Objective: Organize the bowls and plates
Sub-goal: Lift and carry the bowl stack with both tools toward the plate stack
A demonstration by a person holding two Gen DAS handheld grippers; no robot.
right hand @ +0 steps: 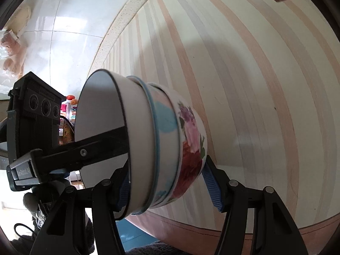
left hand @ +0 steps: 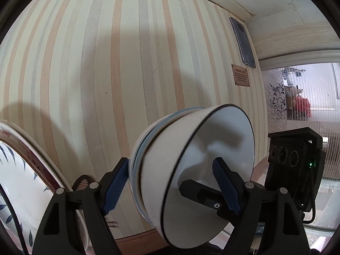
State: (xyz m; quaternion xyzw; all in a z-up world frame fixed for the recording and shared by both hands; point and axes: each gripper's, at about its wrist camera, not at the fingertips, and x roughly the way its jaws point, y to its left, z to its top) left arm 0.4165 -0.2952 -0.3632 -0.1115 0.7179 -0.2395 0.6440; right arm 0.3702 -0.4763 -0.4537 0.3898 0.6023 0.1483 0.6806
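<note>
Three nested bowls (right hand: 165, 131) lie tipped on their side above the striped tablecloth (right hand: 244, 85): a white bowl with a black rim (left hand: 212, 165), a blue-rimmed one and a flowered one (right hand: 191, 140). My left gripper (left hand: 171, 165) is shut on the stack, one blue pad (left hand: 115, 189) against the base and the other inside the white bowl. From the opposite side my right gripper (right hand: 167, 172) is shut on the same stack, with one pad (right hand: 212, 187) at the flowered bowl's base. Each gripper's black finger shows inside the white bowl in the other's view.
Plates stand at the left edge of the left wrist view, one with blue leaves (left hand: 17, 180) and one with a red-patterned rim (left hand: 31, 148). A phone (left hand: 244, 42) and a brown label (left hand: 241, 75) lie on the cloth far right. Tiled floor (right hand: 53, 31) shows beyond the table edge.
</note>
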